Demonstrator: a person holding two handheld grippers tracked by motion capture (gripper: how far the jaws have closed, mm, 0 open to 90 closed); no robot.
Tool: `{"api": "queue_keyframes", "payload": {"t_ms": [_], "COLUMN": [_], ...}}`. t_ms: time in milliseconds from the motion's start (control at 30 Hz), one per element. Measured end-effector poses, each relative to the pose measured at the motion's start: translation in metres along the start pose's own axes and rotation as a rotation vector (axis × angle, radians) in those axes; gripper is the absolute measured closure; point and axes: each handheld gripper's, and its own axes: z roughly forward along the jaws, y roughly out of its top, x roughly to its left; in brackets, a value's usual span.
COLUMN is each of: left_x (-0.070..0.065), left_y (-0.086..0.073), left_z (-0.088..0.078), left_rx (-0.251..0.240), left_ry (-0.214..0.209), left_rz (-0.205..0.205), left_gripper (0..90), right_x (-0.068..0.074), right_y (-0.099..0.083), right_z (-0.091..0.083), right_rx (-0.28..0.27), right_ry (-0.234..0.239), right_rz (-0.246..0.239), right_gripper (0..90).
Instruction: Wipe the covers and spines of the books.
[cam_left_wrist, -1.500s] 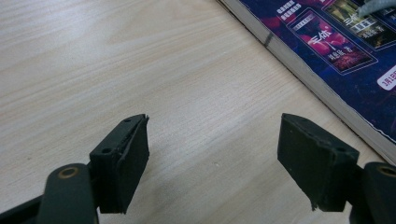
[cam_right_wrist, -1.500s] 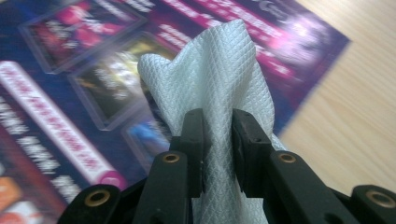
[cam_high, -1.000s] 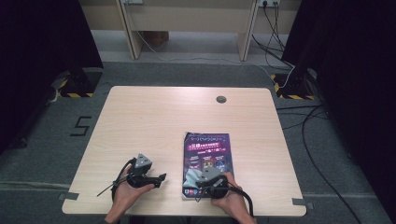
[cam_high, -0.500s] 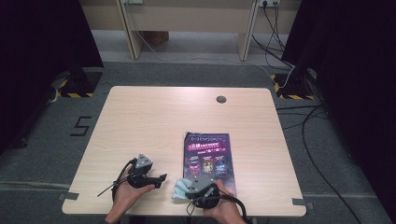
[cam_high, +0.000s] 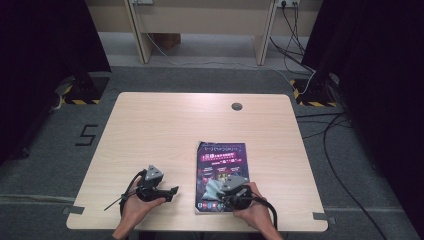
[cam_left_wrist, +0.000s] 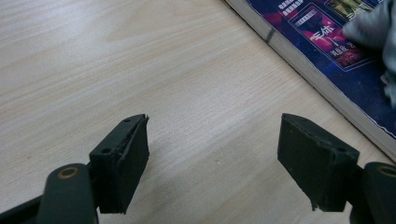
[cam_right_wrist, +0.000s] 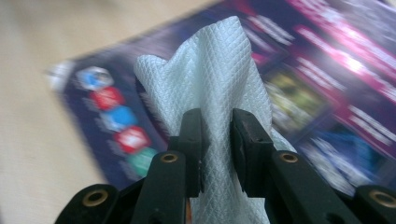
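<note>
A purple-covered book (cam_high: 222, 160) lies flat on the wooden table (cam_high: 165, 130), near the front edge right of centre. My right gripper (cam_high: 221, 193) hovers over the book's near end, shut on a crumpled white cloth (cam_high: 215, 186). In the right gripper view the quilted cloth (cam_right_wrist: 210, 60) bulges up between the jaws of the right gripper (cam_right_wrist: 217, 135), with the book's cover (cam_right_wrist: 327, 70) blurred beneath. My left gripper (cam_high: 172, 190) rests low over bare table left of the book, jaws pointing toward it. The left gripper (cam_left_wrist: 215, 154) is open with nothing between its pads, and the book's edge (cam_left_wrist: 322, 74) lies ahead.
A round cable hole (cam_high: 237, 106) sits at the table's far side. Cables (cam_high: 340, 150) trail over the floor to the right, and a taped "5" (cam_high: 88, 135) marks the floor on the left. Bare tabletop stretches beyond and left of the book.
The right gripper with the cloth swept left off the book's near corner, then back right onto the cover. The left gripper stayed put.
</note>
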Motion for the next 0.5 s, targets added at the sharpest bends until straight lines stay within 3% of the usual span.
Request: {"api": "queue_keyframes", "payload": {"t_ms": [67, 167, 333, 433, 500], "left_x": [0.0, 0.0, 0.0, 0.0, 0.0], "left_y": [0.0, 0.0, 0.0, 0.0, 0.0], "left_z": [0.0, 0.0, 0.0, 0.0, 0.0], "left_rx": [0.0, 0.001, 0.0, 0.0, 0.002], "left_ry": [-0.001, -0.002, -0.002, -0.002, -0.003], "left_rz": [-0.001, 0.001, 0.0, -0.002, -0.001], "left_gripper": [24.4, 24.4, 24.4, 24.3, 24.3], "right_x": [-0.007, -0.028, -0.047, -0.05, -0.047], "right_y": [-0.003, -0.014, -0.024, -0.027, -0.026], "right_z": [-0.002, -0.009, -0.016, -0.019, -0.018], "right_rx": [0.0, 0.005, 0.016, 0.015, 0.024], "right_ry": [-0.021, -0.074, -0.132, -0.138, -0.151], "right_rz": [0.011, 0.06, 0.1, 0.115, 0.096], "right_gripper": [74.8, 74.7, 74.8, 75.0, 75.3]}}
